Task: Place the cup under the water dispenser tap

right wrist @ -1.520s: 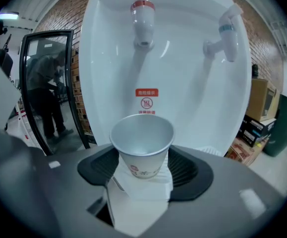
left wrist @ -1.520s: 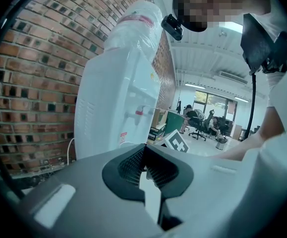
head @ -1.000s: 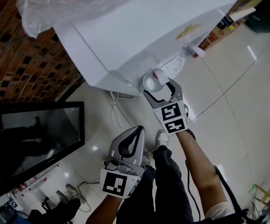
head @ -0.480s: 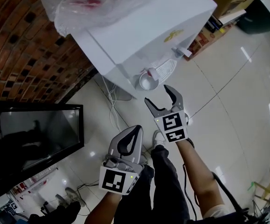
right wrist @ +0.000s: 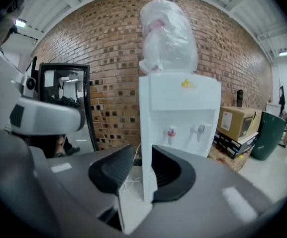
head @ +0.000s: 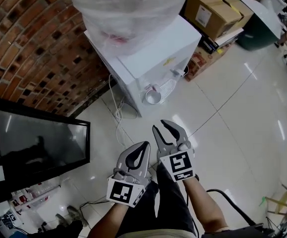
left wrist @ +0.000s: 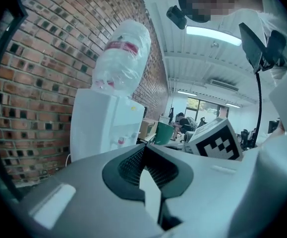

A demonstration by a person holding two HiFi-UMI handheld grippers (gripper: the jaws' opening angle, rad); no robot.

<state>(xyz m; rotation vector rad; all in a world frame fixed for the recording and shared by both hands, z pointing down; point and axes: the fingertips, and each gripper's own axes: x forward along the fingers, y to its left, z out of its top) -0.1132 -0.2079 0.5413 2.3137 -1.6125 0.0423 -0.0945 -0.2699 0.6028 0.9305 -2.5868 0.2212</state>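
Note:
The white cup stands in the bay of the white water dispenser, under its red tap. My right gripper hangs well back from it over the floor. Its jaws are closing with nothing between them, and a gap still shows. In the right gripper view the dispenser and red tap face the right gripper; the jaws hide the cup there. Beside it, my left gripper is shut and holds nothing. The left gripper view shows the left gripper and the dispenser beyond.
A plastic-wrapped bottle tops the dispenser. A brick wall runs behind it, with a black screen at the left. Cardboard boxes and a green bin stand to the right. Cables trail on the tiled floor.
The right gripper's jaws were around the cup under the tap; it has pulled back and up, leaving the cup there, and its jaws have narrowed. The left gripper also drew back.

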